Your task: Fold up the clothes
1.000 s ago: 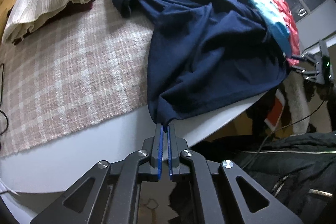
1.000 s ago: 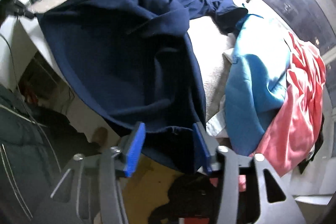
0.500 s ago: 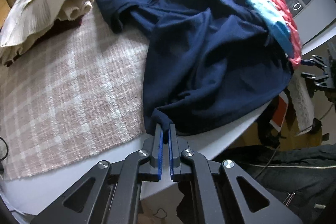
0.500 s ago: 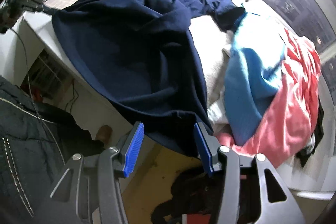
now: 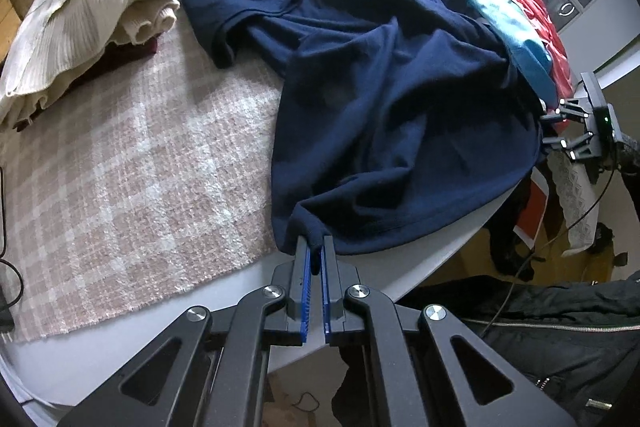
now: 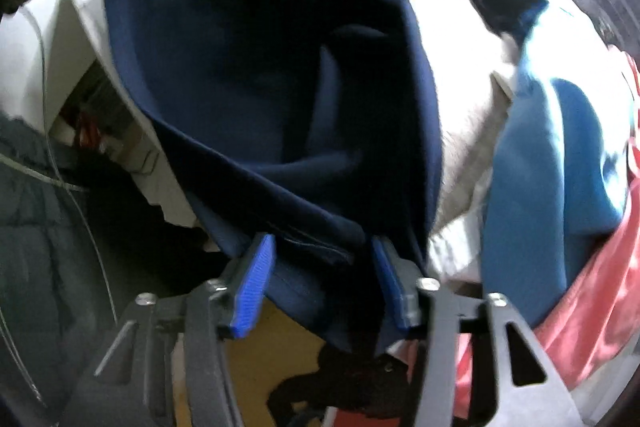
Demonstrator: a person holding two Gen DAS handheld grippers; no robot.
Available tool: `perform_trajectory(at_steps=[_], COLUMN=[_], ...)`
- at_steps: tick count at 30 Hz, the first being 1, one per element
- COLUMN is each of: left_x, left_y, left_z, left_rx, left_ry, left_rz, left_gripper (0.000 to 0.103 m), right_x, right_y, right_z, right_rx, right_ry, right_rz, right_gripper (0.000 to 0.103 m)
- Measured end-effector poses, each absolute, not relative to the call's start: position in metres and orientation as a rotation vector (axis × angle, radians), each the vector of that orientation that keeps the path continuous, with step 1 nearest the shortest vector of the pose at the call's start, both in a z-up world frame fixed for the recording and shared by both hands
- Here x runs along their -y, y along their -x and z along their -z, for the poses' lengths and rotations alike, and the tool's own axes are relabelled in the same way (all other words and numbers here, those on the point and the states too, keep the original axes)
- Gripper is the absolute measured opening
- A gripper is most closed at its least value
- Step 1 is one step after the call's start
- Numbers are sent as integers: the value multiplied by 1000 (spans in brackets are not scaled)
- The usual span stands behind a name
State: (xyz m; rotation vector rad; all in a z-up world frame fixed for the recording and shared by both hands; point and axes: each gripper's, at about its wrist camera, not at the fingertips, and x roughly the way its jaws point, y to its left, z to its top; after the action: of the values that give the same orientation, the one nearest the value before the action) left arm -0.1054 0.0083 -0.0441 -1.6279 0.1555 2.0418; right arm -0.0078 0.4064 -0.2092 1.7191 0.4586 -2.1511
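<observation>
A navy T-shirt (image 5: 380, 87) lies spread and wrinkled across the table, its lower hem hanging over the front edge. My left gripper (image 5: 316, 247) is shut on the shirt's near-left hem corner, pinched between the blue pads. In the right wrist view my right gripper (image 6: 320, 243) points down at the other hem corner of the shirt (image 6: 260, 87). Its jaws stand wide and are closing, with the hem between the pads but not pressed. The left wrist view shows the right gripper (image 5: 548, 129) at the shirt's far right edge.
A pink-and-white plaid blanket (image 5: 120, 167) covers the white table (image 5: 120, 339). A folded cream sweater (image 5: 88, 15) lies on something dark red at the back left. A teal garment (image 6: 552, 167) and a red one (image 6: 600, 287) are heaped right of the shirt. A black jacket (image 5: 540, 347) is below the table edge.
My right gripper has dropped onto the shirt's hem, which now lies deeper between its jaws. The left gripper keeps its hold on the corner, now nearer the blanket's edge.
</observation>
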Motion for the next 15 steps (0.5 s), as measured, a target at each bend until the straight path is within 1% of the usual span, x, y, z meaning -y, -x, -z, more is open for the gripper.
perform_trajectory(at_steps=[1, 3, 7, 11, 13, 15], left_x=[-8, -3, 15, 35, 47, 60], left_y=[105, 104, 103, 100, 90, 76], left_z=[40, 29, -15, -85, -117, -145], left_rx=[-158, -140, -53, -48, -44, -34], left_ry=[1615, 1582, 1475, 1327, 1267, 1217], left_rz=[-2054, -2088, -2176, -2289, -2320, -2341], left_gripper=[4, 4, 4, 4, 4, 3], right_x=[-409, -411, -410, -429, -440, -439], right_y=[7, 5, -9, -31, -53, -78], right_z=[204, 187, 119, 37, 9, -6], right_rx=[-402, -283, -58, 245, 398, 492], right_ry=[-1710, -1663, -1423, -1117, -995, -938], right_rz=[2179, 2250, 2509, 2796, 2863, 2895], right_gripper=[6, 6, 5, 5, 5, 5])
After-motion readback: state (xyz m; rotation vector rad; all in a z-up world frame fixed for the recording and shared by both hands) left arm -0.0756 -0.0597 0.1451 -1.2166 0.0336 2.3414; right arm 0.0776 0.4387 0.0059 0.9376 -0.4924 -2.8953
